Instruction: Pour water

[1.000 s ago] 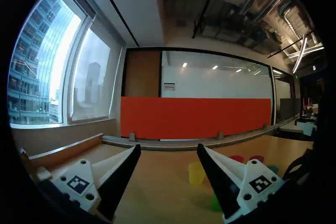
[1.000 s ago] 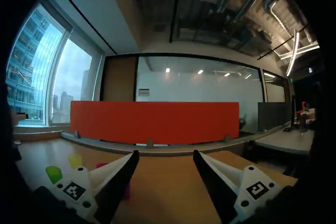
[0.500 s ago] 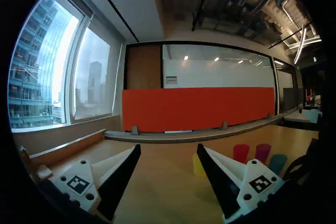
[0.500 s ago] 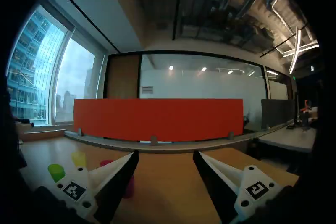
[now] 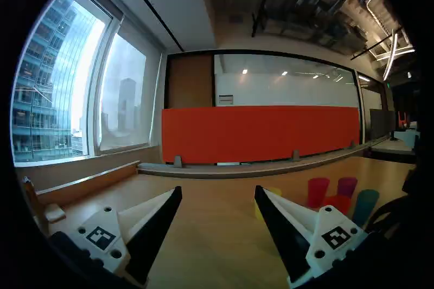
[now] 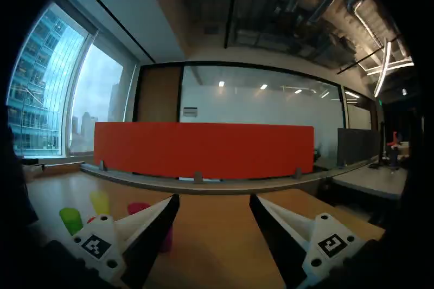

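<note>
Worktop (image 5: 217,240) of pale wood carries a yellow cup (image 5: 274,191) half behind a finger, with a pink cup (image 5: 318,191), magenta cup (image 5: 347,186) and teal cup (image 5: 365,206) beside it. All sit higher in the left gripper view than a second ago. The left gripper (image 5: 217,188) and right gripper (image 6: 213,197) are both spread, holding nothing. A green cup (image 6: 70,219) stands low in the right gripper view.

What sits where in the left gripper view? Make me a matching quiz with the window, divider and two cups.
1 window
2 orange divider
3 teal cup
4 yellow cup

a far right
b partly behind the left tongs
c far left
d middle, at the far edge of the table

Pairs: 1-c, 2-d, 3-a, 4-b.
</note>
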`<state>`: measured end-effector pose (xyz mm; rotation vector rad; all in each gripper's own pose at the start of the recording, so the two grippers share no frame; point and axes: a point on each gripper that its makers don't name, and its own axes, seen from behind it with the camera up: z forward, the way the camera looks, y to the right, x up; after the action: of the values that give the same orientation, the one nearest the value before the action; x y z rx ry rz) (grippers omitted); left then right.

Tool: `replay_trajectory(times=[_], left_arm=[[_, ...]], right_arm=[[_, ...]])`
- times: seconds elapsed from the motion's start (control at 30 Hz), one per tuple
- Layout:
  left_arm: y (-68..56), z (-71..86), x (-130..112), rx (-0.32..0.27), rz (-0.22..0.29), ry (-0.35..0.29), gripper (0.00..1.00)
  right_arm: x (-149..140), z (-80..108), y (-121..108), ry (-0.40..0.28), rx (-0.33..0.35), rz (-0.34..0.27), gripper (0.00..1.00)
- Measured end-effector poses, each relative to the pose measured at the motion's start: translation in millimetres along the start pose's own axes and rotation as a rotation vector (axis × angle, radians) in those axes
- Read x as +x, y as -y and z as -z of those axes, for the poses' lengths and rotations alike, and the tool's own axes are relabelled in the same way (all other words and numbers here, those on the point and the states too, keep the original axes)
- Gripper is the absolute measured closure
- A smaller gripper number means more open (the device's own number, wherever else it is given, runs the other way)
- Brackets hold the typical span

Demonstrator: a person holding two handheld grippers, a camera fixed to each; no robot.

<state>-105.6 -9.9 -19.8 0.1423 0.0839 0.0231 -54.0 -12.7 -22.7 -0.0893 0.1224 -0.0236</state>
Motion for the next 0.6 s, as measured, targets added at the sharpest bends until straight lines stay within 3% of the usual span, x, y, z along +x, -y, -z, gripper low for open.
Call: replay_trajectory(times=[0.3,0.6], left_arm=[[2.9,-4.6,-20.9,0.003,-0.024,0.019,0.0],[4.1,-8.7,-39.3,-0.014,0.001,0.037,0.0]], right_arm=[[-4.4,0.2,2.5,0.012,-0.002,-0.007,0.0],[0.8,1.3,3.9,0.011,-0.002,-0.016,0.0]])
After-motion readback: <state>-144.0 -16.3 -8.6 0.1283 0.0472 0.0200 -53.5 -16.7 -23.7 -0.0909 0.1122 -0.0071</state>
